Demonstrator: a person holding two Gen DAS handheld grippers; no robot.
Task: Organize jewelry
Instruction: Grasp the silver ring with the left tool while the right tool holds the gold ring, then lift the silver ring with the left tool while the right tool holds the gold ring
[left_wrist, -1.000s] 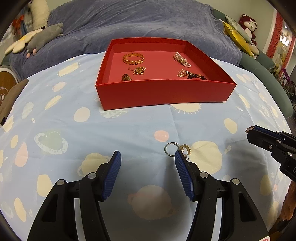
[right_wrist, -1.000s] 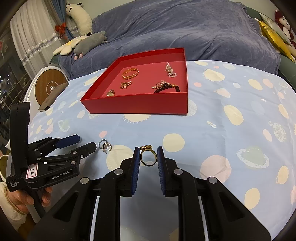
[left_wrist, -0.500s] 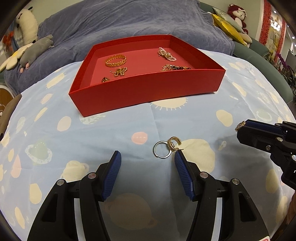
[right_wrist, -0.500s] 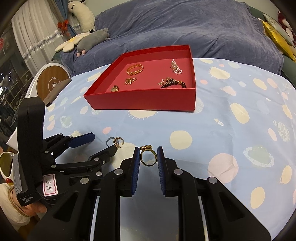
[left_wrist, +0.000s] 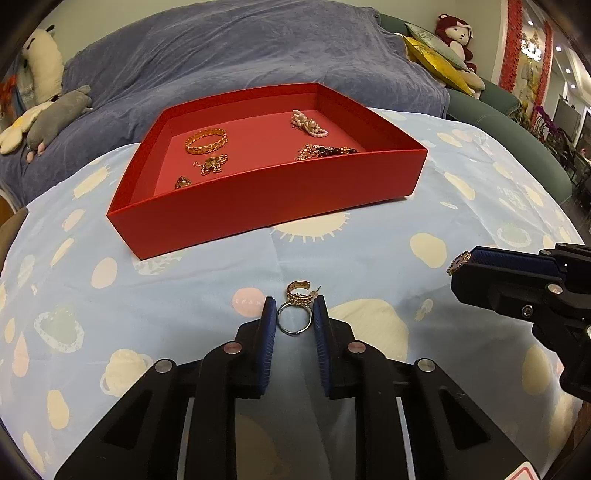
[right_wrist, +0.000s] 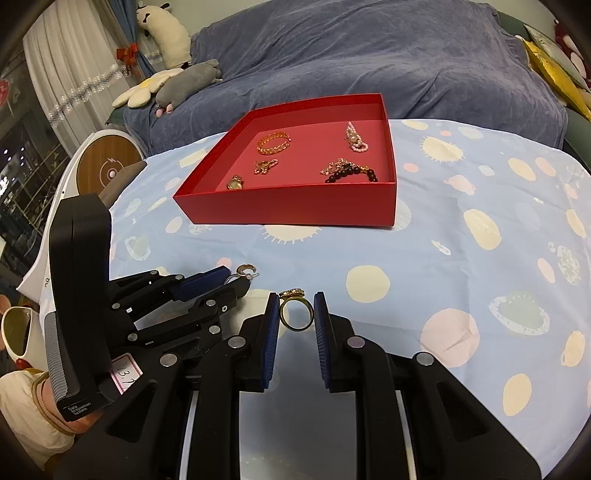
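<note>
A red tray (left_wrist: 266, 201) (right_wrist: 288, 210) stands on the spotted blue cloth and holds several gold and bead pieces. My left gripper (left_wrist: 294, 314) is shut on a silver ring (left_wrist: 293, 321) on the cloth; a gold hoop earring (left_wrist: 298, 292) lies touching the ring's far side. In the right wrist view the left gripper (right_wrist: 236, 278) shows at left with the earring (right_wrist: 244, 270) at its tips. My right gripper (right_wrist: 295, 312) is shut on a gold ring (right_wrist: 294, 313) with a decorated top, above the cloth; it shows at right in the left wrist view (left_wrist: 458, 264).
A sofa under a purple-blue cover (left_wrist: 240, 59) lies behind the table, with plush toys (right_wrist: 173, 83) at left and cushions (left_wrist: 432, 59) at right. A round wooden-topped device (right_wrist: 107, 166) stands off the table's left side. A white mug (right_wrist: 18, 332) sits at lower left.
My left gripper has closed from wide open onto the silver ring and moved nearer the tray. My right gripper still holds the gold ring.
</note>
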